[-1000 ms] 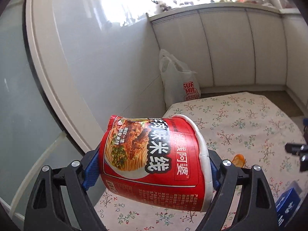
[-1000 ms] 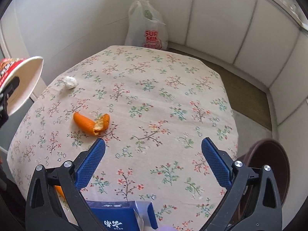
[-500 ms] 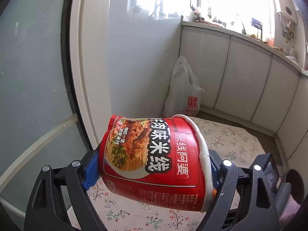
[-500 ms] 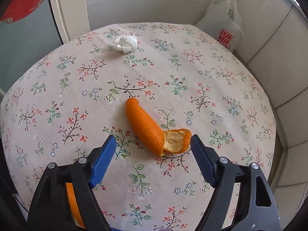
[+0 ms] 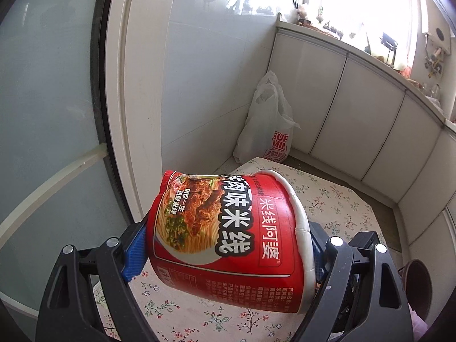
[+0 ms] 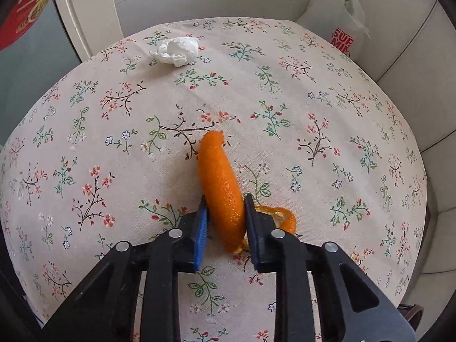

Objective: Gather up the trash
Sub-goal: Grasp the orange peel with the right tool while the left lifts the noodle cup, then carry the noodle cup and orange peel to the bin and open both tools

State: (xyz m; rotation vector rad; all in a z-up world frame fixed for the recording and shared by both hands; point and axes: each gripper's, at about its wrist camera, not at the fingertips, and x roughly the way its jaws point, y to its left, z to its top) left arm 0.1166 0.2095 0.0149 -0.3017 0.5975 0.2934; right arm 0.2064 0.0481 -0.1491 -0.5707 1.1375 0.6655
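A red instant-noodle cup (image 5: pixel 228 228) lies on its side between the blue pads of my left gripper (image 5: pixel 226 253), which is shut on it above the table's corner. Its red side also shows at the top left of the right wrist view (image 6: pixel 28 5). A long orange peel (image 6: pixel 216 171) lies on the floral tablecloth (image 6: pixel 313 114). My right gripper (image 6: pixel 225 211) points down at the peel, its jaws closing, and both pads touch the peel's near end. A crumpled white tissue (image 6: pixel 176 50) lies farther back on the cloth.
A white plastic bag (image 5: pixel 268 125) with red lettering stands on the floor in the corner behind the table, also visible from the right wrist (image 6: pixel 339 8). White cabinet panels line the walls. A brown round pot (image 5: pixel 419 285) sits on the floor to the right of the table.
My right gripper dropped down over the orange peel and its jaws narrowed from wide apart to touching it. The left gripper rolled and shifted with the cup still in its grip.
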